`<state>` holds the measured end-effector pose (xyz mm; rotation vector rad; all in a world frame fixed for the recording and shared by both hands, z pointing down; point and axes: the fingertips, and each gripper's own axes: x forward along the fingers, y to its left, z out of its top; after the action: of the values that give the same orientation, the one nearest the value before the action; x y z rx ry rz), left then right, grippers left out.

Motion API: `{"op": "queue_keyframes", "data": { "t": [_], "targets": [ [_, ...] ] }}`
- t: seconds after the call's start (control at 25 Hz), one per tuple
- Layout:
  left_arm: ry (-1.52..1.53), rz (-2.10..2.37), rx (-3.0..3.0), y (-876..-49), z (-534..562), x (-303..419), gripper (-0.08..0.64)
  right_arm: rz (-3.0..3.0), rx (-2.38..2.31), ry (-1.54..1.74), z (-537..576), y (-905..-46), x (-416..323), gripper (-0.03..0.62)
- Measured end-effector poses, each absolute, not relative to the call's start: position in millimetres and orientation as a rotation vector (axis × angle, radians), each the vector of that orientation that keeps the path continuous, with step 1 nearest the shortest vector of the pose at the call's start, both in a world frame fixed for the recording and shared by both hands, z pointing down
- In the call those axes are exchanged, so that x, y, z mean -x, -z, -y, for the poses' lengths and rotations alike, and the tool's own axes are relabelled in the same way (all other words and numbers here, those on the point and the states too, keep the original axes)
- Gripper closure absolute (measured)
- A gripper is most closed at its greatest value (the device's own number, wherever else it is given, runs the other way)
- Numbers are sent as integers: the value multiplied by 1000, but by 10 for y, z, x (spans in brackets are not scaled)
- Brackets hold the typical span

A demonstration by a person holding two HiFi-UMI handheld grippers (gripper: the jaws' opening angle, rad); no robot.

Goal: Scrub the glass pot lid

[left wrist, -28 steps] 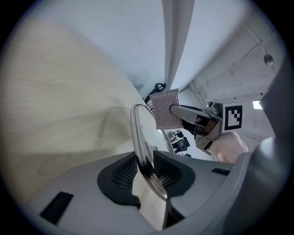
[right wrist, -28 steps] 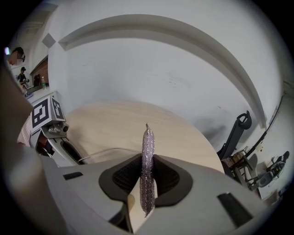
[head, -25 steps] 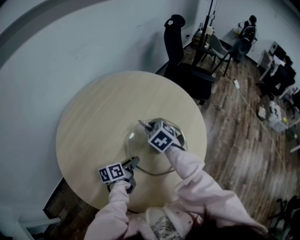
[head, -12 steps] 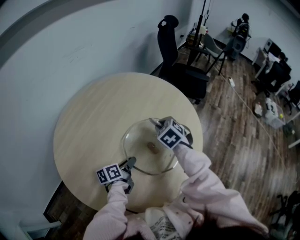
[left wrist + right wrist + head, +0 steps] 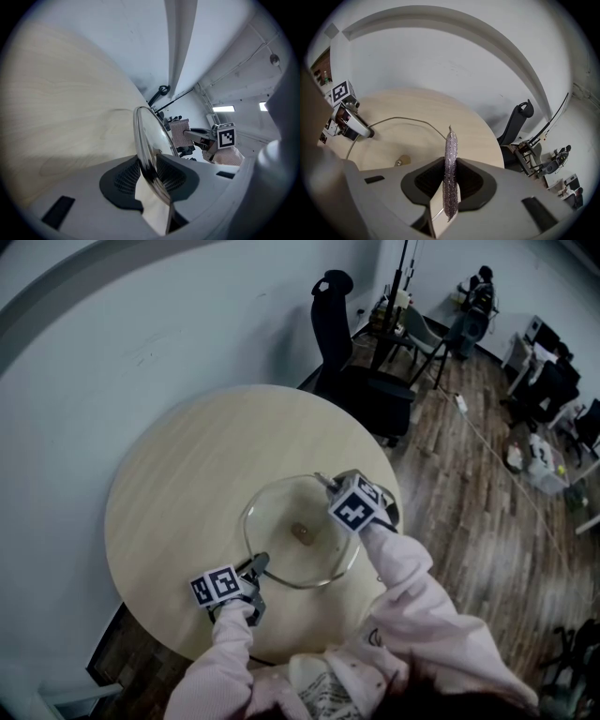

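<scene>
My left gripper [image 5: 149, 176] is clamped on the near rim of the glass pot lid [image 5: 281, 517], its jaws partway apart with the metal edge pinched between the pads. The round table [image 5: 178, 465] lies under the lid, with most of its bare top beyond the lid's far side. My right gripper [image 5: 450, 180] is nipped tight on a thin scrub pad [image 5: 451, 150]. The pad is held edge-on, sticks out past the jaws, and sits at the lid's far right rim, opposite my left grip.

What worries me is that I hold only a slim, slick edge. A hard push from the pad could lever the rim out of my left jaws or skate the lid away. The pad is floppy too, so it may fold, or run off the rim.

The knob [image 5: 302, 533] at the lid's centre stands in the way of any straight stroke across. An office chair [image 5: 339, 334] and a person [image 5: 476, 298] are well beyond the lid and no hindrance.
</scene>
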<state>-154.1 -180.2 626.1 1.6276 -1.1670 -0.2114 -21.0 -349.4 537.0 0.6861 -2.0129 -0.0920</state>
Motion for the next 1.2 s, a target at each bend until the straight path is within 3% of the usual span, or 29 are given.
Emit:
{"op": "queue_keyframes", "data": {
  "t": [1.2],
  "targets": [
    [203,1182,-1622,-6246,1794,1497,446,1956,-584,17,3143,-5607,250,518]
  ]
}}
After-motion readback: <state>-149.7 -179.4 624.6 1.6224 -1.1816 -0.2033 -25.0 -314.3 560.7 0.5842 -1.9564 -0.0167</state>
